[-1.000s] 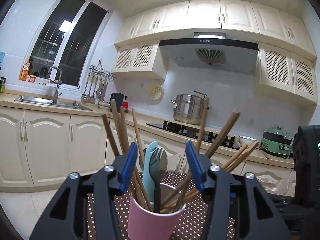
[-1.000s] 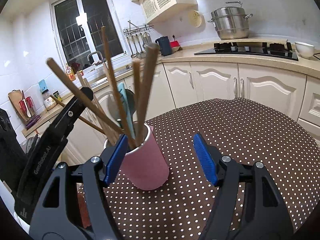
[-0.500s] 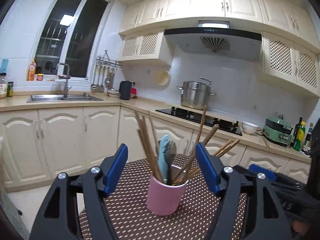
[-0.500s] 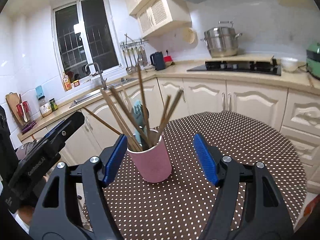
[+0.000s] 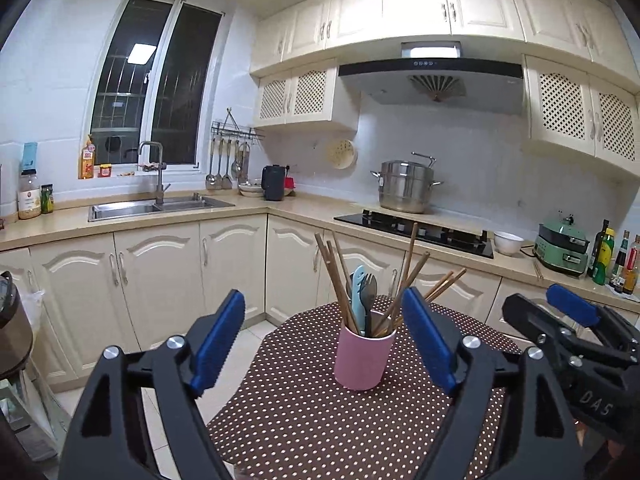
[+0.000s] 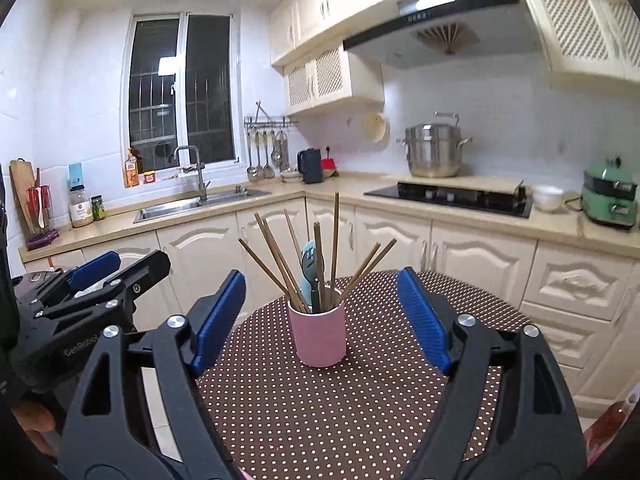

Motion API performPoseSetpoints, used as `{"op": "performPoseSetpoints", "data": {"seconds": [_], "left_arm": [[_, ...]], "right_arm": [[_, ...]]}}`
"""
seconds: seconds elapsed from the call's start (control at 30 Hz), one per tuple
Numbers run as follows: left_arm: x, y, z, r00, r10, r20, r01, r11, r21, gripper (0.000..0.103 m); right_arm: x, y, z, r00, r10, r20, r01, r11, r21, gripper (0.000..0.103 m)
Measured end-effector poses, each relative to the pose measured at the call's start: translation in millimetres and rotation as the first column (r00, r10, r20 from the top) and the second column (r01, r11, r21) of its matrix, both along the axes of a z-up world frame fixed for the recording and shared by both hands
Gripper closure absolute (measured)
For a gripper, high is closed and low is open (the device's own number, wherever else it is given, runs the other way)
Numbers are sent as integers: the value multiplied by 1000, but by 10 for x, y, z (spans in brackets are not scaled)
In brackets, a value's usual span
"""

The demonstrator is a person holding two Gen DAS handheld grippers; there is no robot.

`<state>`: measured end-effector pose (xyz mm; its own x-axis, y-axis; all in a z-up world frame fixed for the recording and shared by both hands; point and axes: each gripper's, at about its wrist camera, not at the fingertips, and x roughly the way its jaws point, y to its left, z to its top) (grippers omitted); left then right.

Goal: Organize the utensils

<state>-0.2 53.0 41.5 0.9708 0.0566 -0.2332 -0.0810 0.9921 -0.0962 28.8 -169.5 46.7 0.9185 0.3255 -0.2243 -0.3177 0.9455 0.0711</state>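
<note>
Both grippers gape wide and hold nothing: the left gripper (image 5: 324, 340) and right gripper (image 6: 320, 318) each frame the pink cylindrical cup (image 5: 364, 360) from apart. It stands upright on the brown white-dotted tablecloth (image 6: 360, 408), packed with wooden chopsticks (image 6: 280, 260) and a pale-blue plastic spoon (image 5: 359, 288).

Pink cup (image 5: 364, 354) is standing alone mid-worktop (image 5: 304, 412); splayed chopsticks (image 6: 276, 258) are obstructing approach from above. Dotted surface around it is lying bare on all sides.
</note>
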Motion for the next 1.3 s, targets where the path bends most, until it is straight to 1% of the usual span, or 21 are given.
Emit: {"op": "performPoseSetpoints", "data": {"seconds": [0.17, 0.23, 0.33, 0.47, 0.67, 0.87, 1.3], "left_arm": [[-236, 51, 64, 999, 3, 42, -3, 1000, 5, 24], [-306, 62, 95, 999, -13, 50, 12, 1000, 6, 23], [-378, 82, 119, 998, -26, 60, 25, 1000, 13, 22], [-451, 91, 150, 996, -23, 83, 20, 999, 45, 15], [-524, 162, 179, 994, -28, 109, 25, 999, 25, 13], [-566, 115, 199, 992, -15, 129, 7, 998, 67, 12], [-589, 54, 215, 989, -22, 147, 9, 996, 88, 12]], "right_arm": [[-252, 52, 60, 999, -24, 32, 24, 1000, -10, 19], [-318, 83, 86, 998, -43, 44, 45, 999, -27, 16], [-383, 112, 121, 997, -52, 55, 54, 998, -27, 15], [-489, 168, 140, 993, -71, 90, 74, 997, -36, 13], [-566, 208, 138, 990, -90, 110, 96, 994, -49, 13], [-627, 204, 175, 986, -100, 133, 108, 993, -54, 12], [-633, 182, 169, 985, -99, 144, 108, 993, -51, 12]]}}
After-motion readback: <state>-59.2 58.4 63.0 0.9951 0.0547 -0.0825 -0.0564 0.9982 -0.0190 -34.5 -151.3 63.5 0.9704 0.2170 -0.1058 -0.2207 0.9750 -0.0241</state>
